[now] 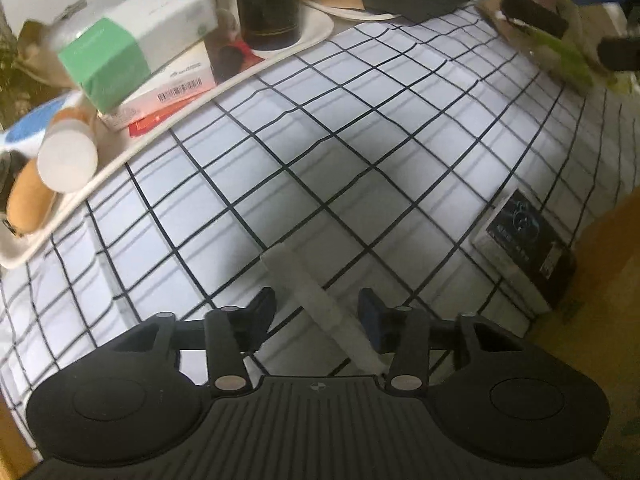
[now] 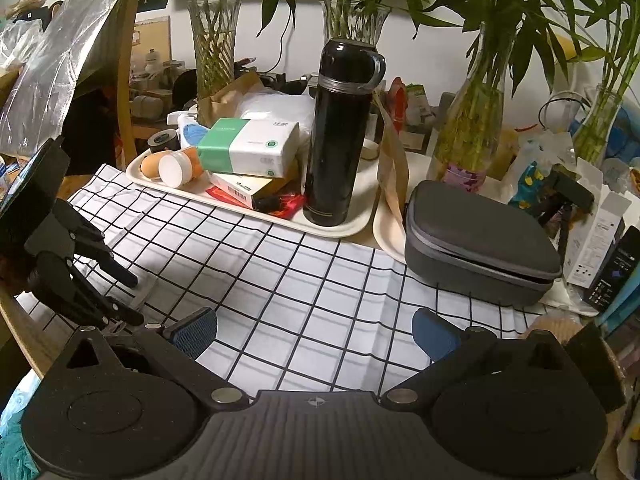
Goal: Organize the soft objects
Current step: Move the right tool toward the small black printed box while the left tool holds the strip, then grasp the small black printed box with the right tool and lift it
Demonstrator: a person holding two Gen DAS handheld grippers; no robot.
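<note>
the left claw (image 1: pixel 318 312) hangs low over the checked cloth (image 1: pixel 320 140), its fingers partly apart with a pale, flat translucent strip (image 1: pixel 320 300) lying on the cloth and running diagonally through the gap; whether the pads touch it cannot be told. the right claw (image 2: pixel 314 334) is spread wide with nothing between its blue pads, hovering above the same checked cloth (image 2: pixel 300 280), which lies spread flat with creases over the counter and reaches up to the trays at the back. in the right wrist view the left claw (image 2: pixel 120 292) shows at the left edge, down close to the cloth's left border. on the cream tray (image 2: pixel 352 224) stands a tall black flask (image 2: pixel 340 132), with a green and white tissue pack (image 2: pixel 248 148) stacked on a white box (image 2: pixel 244 188) beside it, and a white-capped orange bottle (image 2: pixel 176 166) lying on its side at the tray's left end. a grey zip case (image 2: pixel 480 244) sits to the right, partly on a second tray. glass vases of bamboo (image 2: pixel 212 40) stand behind. in the left wrist view a dark box (image 1: pixel 524 248) rests on the cloth near the counter's right edge.
</note>
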